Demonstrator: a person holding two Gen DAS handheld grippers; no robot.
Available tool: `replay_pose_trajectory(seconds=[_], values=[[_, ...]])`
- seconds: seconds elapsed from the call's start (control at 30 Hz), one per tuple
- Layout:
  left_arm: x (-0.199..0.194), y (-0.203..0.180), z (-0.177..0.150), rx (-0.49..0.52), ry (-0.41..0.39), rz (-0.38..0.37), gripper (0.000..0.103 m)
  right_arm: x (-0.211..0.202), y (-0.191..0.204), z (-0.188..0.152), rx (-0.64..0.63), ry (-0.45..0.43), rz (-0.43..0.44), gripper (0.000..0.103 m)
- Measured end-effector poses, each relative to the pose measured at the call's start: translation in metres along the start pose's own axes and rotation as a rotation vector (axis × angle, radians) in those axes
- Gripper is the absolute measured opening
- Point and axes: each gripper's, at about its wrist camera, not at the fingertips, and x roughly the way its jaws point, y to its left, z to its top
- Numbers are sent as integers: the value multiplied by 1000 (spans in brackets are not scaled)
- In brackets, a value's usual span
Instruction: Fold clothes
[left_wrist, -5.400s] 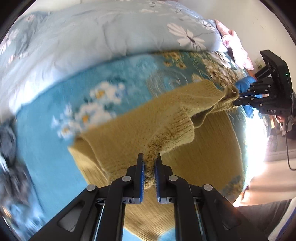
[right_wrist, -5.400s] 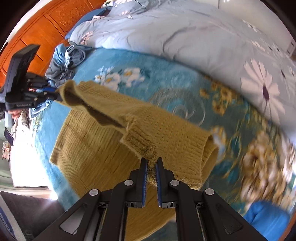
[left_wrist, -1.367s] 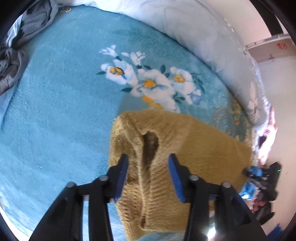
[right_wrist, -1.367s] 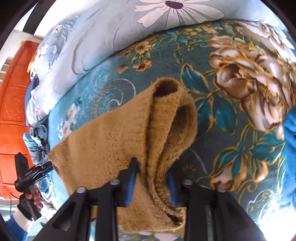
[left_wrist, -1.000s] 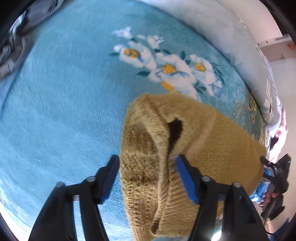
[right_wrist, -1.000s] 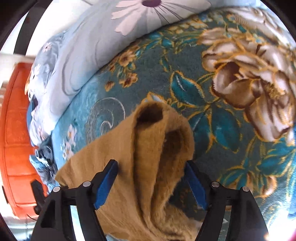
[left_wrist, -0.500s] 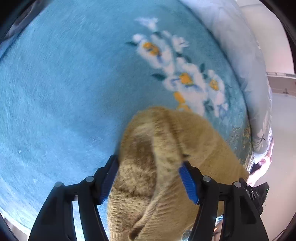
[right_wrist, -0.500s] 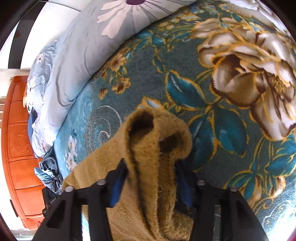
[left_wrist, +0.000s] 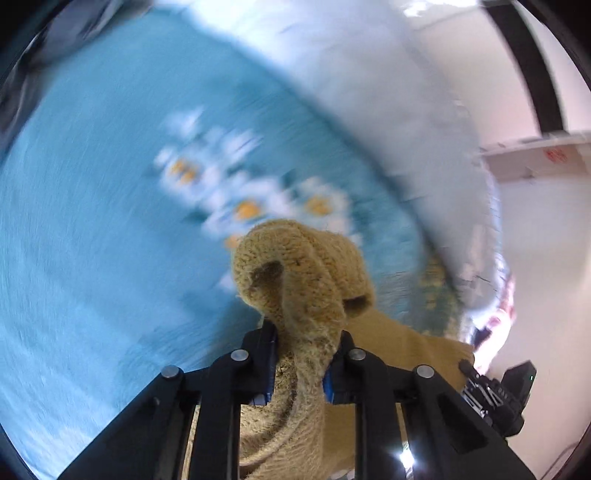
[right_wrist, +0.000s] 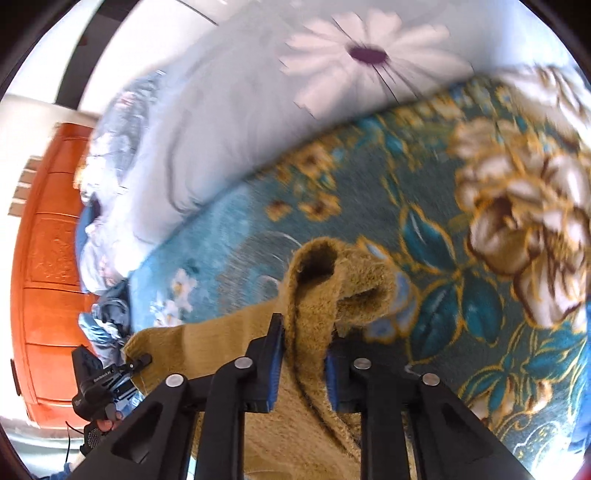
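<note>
Left gripper (left_wrist: 299, 354) clamps bunched end of mustard sweater (left_wrist: 295, 273); right gripper (right_wrist: 304, 360) pinches opposite end. Sweater spans between both, over blue floral blanket (right_wrist: 461, 295). Judged good practice: equal tension, ends level, edges aligned on lowering.

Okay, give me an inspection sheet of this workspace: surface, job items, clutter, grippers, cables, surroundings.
Surface: teal floral blanket spread on a bed; the left wrist view of it is motion-blurred.
Job's things: mustard knit sweater, bunched thickly at both held ends, the rest stretched between the two grippers.
Clutter: heap of grey-blue clothes at the blanket's edge.
Grippers: left gripper and right gripper each have jaws closed on a thick fold of the sweater.
Cables: one dark cable hanging below the left gripper in the right wrist view.
Surroundings: pale daisy-print duvet, orange wooden cabinet, white wall.
</note>
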Motion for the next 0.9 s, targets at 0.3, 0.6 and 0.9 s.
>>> replay_pose_trajectory(seconds=[0.3, 0.6, 0.9], values=[[34, 18, 44, 32, 77, 121, 23, 10, -5, 25, 19, -32, -40, 19], [25, 27, 40, 69, 117, 136, 66, 35, -19, 38, 3, 34, -141, 23], [9, 41, -19, 103, 195, 172, 79, 2, -25, -19, 12, 13, -163, 66]])
